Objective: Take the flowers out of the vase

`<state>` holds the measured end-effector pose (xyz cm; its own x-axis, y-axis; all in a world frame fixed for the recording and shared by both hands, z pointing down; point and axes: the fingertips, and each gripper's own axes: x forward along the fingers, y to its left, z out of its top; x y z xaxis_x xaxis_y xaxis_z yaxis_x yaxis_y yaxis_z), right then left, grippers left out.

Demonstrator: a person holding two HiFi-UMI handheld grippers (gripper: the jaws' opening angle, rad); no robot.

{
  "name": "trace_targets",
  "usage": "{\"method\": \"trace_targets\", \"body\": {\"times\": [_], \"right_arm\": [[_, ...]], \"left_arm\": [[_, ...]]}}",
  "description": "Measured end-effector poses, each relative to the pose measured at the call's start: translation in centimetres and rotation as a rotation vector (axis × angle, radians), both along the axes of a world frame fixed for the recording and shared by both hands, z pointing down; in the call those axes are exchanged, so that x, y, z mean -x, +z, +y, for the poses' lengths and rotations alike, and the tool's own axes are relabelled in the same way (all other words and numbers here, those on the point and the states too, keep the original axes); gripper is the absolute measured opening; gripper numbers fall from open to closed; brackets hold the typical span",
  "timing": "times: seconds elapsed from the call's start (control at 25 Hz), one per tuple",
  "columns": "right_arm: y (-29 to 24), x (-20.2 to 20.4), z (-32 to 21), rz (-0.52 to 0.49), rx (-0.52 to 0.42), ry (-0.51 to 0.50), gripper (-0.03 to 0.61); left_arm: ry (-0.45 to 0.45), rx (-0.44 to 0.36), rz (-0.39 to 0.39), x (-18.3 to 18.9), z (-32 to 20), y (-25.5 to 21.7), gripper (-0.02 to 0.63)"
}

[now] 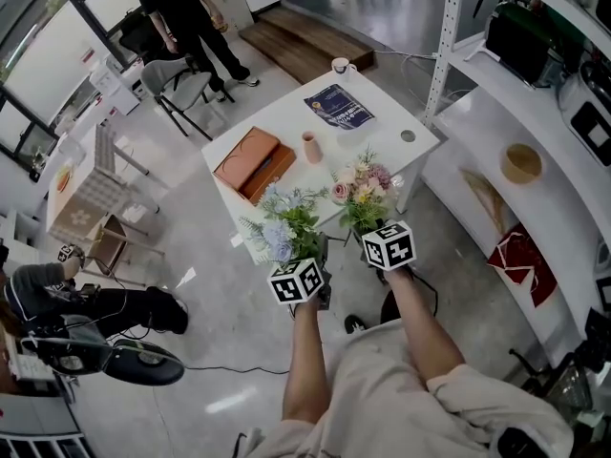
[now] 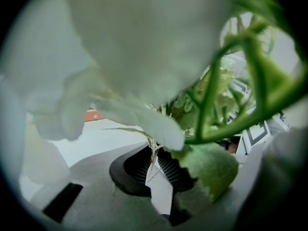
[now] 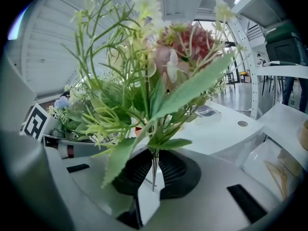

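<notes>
Each gripper holds a bunch of artificial flowers above the near edge of the white table (image 1: 382, 141). My left gripper (image 1: 307, 263) (image 2: 155, 165) is shut on the thin stems of a blue and white bunch (image 1: 280, 222), whose pale petals (image 2: 144, 42) fill most of the left gripper view. The stems of a pink and cream bunch (image 1: 362, 189) (image 3: 163, 76) sit between the pads of my right gripper (image 1: 375, 232) (image 3: 154, 171), which is shut on them. A small pink vase (image 1: 311, 147) stands upright mid-table, with nothing in it.
On the table lie a brown box (image 1: 253, 163), a blue book (image 1: 338, 106) and a white cup (image 1: 341, 66). White shelving (image 1: 535, 132) runs along the right. A folding chair (image 1: 181, 89) and a standing person (image 1: 186, 17) are beyond the table. Someone sits at lower left (image 1: 57, 299).
</notes>
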<state>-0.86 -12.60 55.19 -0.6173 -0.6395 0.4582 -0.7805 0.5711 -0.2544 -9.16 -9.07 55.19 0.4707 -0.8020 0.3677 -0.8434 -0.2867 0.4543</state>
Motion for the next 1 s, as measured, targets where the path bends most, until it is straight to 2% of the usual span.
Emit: {"method": "trace_targets", "body": {"times": [1.0], "right_arm": [[-0.1, 1.2, 0.6, -0.006, -0.003, -0.025, 0.038]], "left_arm": [[0.012, 0.0, -0.003, 0.4, 0.5, -0.2, 0.046]]}}
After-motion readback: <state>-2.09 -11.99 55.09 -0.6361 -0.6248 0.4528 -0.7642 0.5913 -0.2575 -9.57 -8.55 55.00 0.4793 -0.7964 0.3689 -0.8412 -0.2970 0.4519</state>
